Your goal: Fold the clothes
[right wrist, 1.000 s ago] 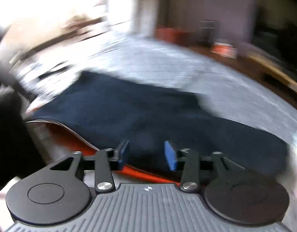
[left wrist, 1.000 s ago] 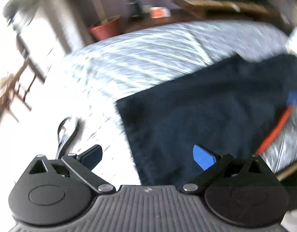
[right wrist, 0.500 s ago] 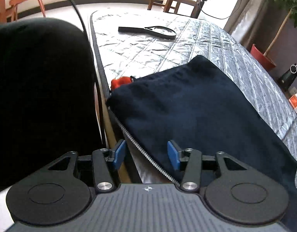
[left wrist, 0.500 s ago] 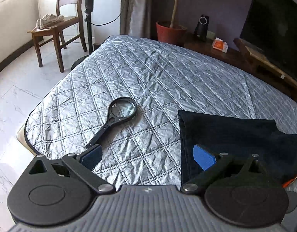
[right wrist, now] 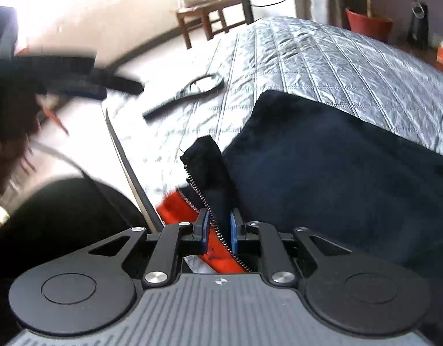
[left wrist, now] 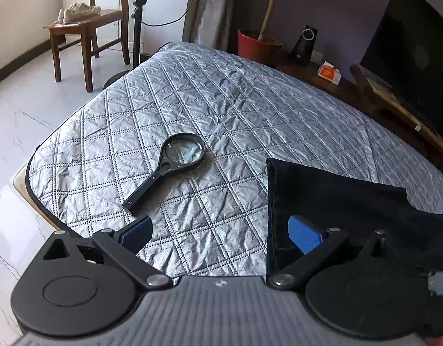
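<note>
A quilted silver bed filled the room, a magnifier lying on it, a chair and red pot beyond. My left hand-held gripper gaped wide; my right hand-held gripper pinched the jacket by its zipper edge at the bed's near side.

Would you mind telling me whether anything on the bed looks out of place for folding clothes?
Yes: a magnifying glass lies on the quilted cover, left of the dark garment. It is apart from the cloth, but has nothing to do with folding and sits in the working area.
</note>
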`<state>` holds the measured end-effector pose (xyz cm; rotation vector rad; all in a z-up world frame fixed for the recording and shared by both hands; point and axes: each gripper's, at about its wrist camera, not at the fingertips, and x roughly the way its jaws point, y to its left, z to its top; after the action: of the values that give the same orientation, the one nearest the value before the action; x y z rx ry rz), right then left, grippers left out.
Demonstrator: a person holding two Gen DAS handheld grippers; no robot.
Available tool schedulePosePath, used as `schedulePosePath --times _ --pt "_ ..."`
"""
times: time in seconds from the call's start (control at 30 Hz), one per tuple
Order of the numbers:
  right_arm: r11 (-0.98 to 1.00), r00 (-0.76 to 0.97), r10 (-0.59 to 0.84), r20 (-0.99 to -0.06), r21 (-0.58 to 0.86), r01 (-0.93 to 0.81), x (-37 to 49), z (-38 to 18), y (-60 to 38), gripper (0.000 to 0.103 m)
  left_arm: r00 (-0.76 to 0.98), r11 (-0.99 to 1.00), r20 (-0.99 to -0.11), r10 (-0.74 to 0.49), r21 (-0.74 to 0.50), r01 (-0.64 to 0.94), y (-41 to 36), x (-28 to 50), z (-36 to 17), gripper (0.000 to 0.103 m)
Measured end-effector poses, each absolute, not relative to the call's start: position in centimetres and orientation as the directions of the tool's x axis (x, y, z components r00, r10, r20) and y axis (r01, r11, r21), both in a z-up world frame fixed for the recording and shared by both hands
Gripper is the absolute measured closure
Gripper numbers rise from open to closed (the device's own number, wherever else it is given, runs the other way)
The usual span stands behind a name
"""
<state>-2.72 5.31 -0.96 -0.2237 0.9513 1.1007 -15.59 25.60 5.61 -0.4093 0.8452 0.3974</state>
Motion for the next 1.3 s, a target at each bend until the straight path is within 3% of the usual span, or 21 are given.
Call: schedulePosePath --times 0.17,0.23,0.3,0.33,0.47,0.6,0.67,0.83,1.07,1.13,1.3 --pt "0.454 0.114 0.616 -0.779 0.234 -0.86 -3.9 -1.4 6.7 0.084 0.596 0.847 -0.786 0.165 -0.196 -0.493 25.6 -15.3 5.3 0.003" --pt "0.405 0.058 0.569 -0.82 0.218 -0.888 -5.3 -2.7 7.8 0.071 0.597 0.847 -0.786 0.159 -0.202 -0.492 25.5 -15.2 5.2 0.003" --pt "0.394 0.064 0.54 -0.839 0.184 -0.901 -6.7 -3.8 8.3 0.065 0.601 0.846 -0.785 0.153 -0.211 -0.491 25.4 -14.9 5.3 0.002" --pt "0.402 0.058 0.557 -0.829 0.208 -0.892 -6.9 -3.9 8.0 0.059 0.602 0.845 -0.784 0.15 -0.215 -0.49 25.3 -14.8 5.3 0.002" --pt "0.43 -0.015 0.637 -0.771 0.371 -0.823 -6.4 -3.3 6.4 0.057 0.609 0.82 -0.779 0.147 -0.249 -0.516 25.2 -14.0 5.3 0.002" --pt "0.417 -0.055 0.753 -0.656 0.541 -0.731 -3.8 -1.0 3.3 0.027 0.609 0.783 -0.78 0.142 -0.288 -0.551 25.2 -13.2 4.6 0.002" --pt "0.443 0.012 0.777 -0.63 0.532 -0.722 -2.3 0.5 2.4 0.029 0.599 0.783 -0.787 0.144 -0.28 -0.556 24.9 -12.6 4.1 0.002" --pt "0.522 0.232 0.703 -0.672 0.265 -0.811 1.7 3.4 4.6 0.031 0.602 0.785 -0.783 0.157 -0.271 -0.558 24.5 -12.5 3.7 0.002" --pt "0.435 0.243 0.633 -0.735 0.077 -0.897 6.0 2.0 12.8 0.04 0.613 0.756 -0.78 0.124 -0.326 -0.567 25.9 -12.8 3.0 0.002" --pt "0.418 0.243 0.603 -0.76 0.041 -0.908 7.0 0.9 15.0 0.047 0.612 0.756 -0.781 0.127 -0.323 -0.569 26.4 -12.6 2.9 0.002" --pt "0.356 0.206 0.536 -0.819 -0.002 -0.934 8.3 -2.0 19.4 0.049 0.605 0.766 -0.785 0.135 -0.305 -0.567 27.1 -11.9 2.5 0.002"
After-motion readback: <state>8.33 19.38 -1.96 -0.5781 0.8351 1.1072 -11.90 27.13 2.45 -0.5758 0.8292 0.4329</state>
